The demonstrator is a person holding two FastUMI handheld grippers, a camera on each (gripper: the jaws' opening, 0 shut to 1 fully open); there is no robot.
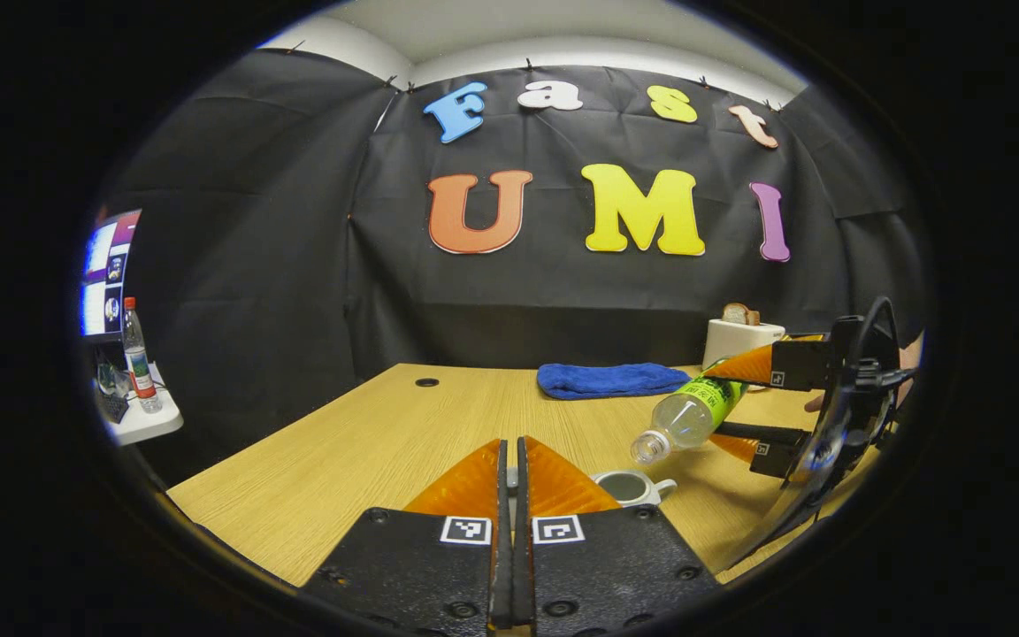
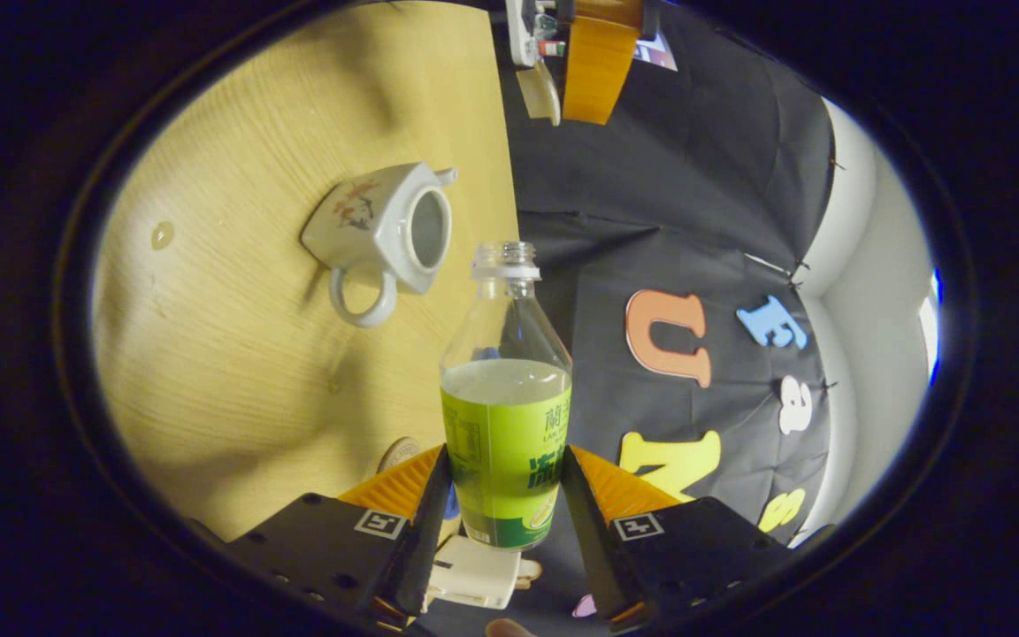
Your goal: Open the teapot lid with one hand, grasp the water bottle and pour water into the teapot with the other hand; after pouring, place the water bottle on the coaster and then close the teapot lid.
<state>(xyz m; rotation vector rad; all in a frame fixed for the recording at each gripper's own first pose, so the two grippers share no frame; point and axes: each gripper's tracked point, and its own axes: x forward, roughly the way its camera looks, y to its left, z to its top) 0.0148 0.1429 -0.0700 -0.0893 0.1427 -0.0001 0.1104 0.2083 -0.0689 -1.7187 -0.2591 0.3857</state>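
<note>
The white teapot [image 1: 632, 487] [image 2: 386, 230] stands on the wooden table with its mouth uncovered. My left gripper [image 1: 512, 447] is shut on the teapot lid [image 2: 540, 93], held up off the pot; just a sliver of the lid shows between its fingers in the left gripper view. My right gripper [image 2: 505, 460] [image 1: 753, 407] is shut on the uncapped water bottle [image 2: 505, 398] [image 1: 691, 414] with a green label. The bottle is tilted, mouth down, just above and to the right of the pot's opening. It is partly full, and I see no stream. A round coaster [image 2: 399, 456] peeks out by the right fingers.
A blue towel [image 1: 611, 379] lies at the table's back. Beside it is a white toaster [image 1: 739, 341] holding bread. A side shelf [image 1: 142, 425] at left carries another bottle [image 1: 140, 354] and a monitor [image 1: 107, 274]. A water drop [image 2: 161, 234] lies on the table [image 1: 341, 442].
</note>
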